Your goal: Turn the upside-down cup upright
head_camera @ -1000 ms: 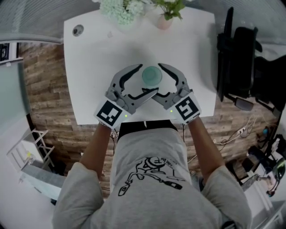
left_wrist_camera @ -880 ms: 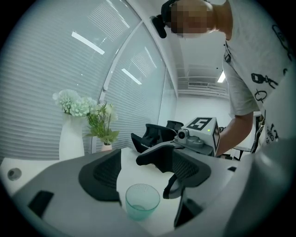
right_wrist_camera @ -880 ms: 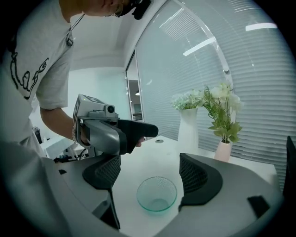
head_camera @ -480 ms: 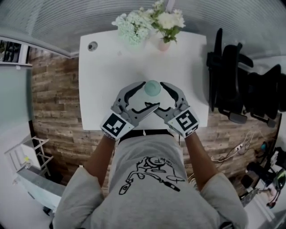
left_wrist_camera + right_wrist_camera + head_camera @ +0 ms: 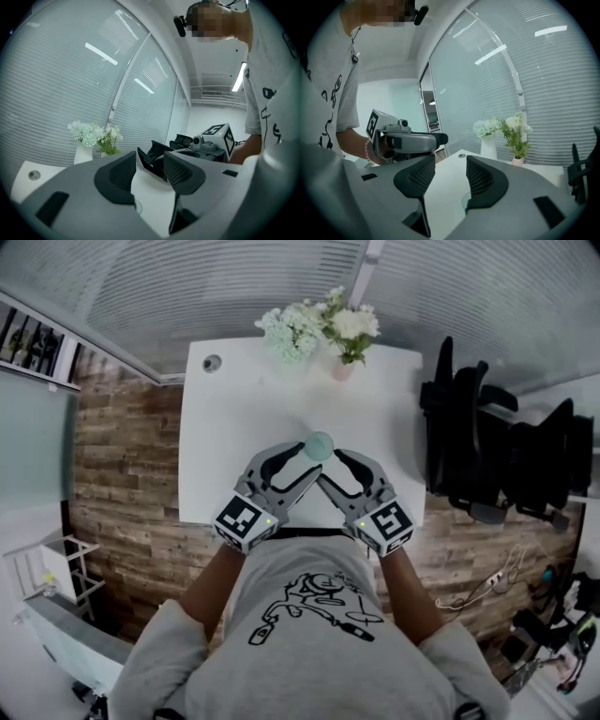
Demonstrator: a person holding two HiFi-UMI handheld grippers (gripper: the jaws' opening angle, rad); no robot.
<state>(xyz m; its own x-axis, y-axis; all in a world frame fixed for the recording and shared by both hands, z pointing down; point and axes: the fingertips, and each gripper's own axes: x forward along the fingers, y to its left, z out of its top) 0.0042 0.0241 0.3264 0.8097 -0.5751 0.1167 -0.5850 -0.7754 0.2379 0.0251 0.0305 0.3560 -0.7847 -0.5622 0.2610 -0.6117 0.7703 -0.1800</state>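
I'm looking down on the pale green cup (image 5: 319,444), which sits on the white table (image 5: 234,427) towards its near edge. From straight above I see only a round disc, so I can't tell which way up it is.

My left gripper (image 5: 150,173) is just on the near-left side of the cup. Its jaws have just been closing, but they stand partly apart. Between them I see only bare tabletop, and a thin sliver of the cup's edge peeks out under the left-hand jaw. Nothing is pinched.

My right gripper (image 5: 450,180) is just on the near-right side of the cup. Its jaws have just been closing too, and there's a clear gap between them. White table fills that gap, and a small arc of the cup shows by the lower edge of the right-hand jaw. The pads aren't pressing on it.

In the head view the two grippers make a V, with their tips close together on the near side of the cup. Whether any tip touches it, I can't say.

Beyond the cup, at the table's far edge, stand two vases of white flowers (image 5: 323,329). Far-left of the cup there's a round cable hole (image 5: 212,362) in the tabletop. To the cup's right, off the table, is a black chair (image 5: 469,446).
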